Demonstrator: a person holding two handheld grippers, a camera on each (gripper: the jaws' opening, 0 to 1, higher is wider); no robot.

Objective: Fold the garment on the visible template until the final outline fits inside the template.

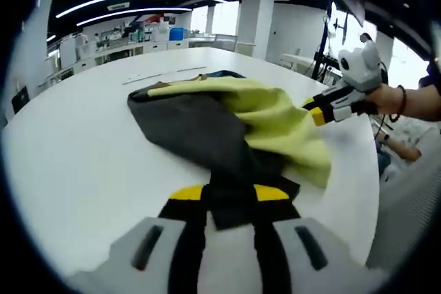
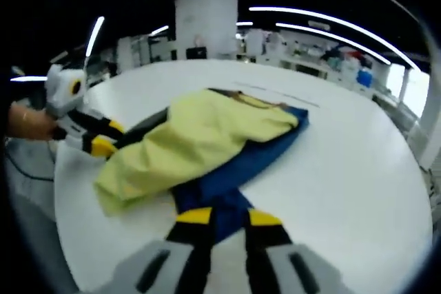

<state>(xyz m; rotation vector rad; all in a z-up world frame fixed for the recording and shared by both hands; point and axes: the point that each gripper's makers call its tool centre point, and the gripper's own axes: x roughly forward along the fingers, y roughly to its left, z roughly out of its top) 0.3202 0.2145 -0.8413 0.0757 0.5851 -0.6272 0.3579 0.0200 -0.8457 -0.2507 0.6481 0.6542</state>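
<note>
A garment lies bunched on the white table [image 1: 83,142], with a yellow-green part [image 1: 275,118] over a dark grey part [image 1: 196,125]. My left gripper [image 1: 229,194] is shut on the dark grey cloth, which runs between its yellow-tipped jaws. The right gripper [image 1: 318,109] comes in from the right at the yellow edge. In the right gripper view the yellow part [image 2: 200,139] covers a blue part [image 2: 265,153]. My right gripper [image 2: 230,217] is shut on the blue cloth. The left gripper [image 2: 107,137] holds dark cloth at the left. Thin template lines [image 1: 165,74] mark the table beyond the garment.
A person's hand [image 1: 413,98] holds the right gripper past the table's right edge, and another hand [image 2: 27,125] holds the left one. A white pillar [image 2: 207,18] and cluttered desks [image 1: 138,39] stand far behind. Bare tabletop [image 2: 358,170] spreads around the garment.
</note>
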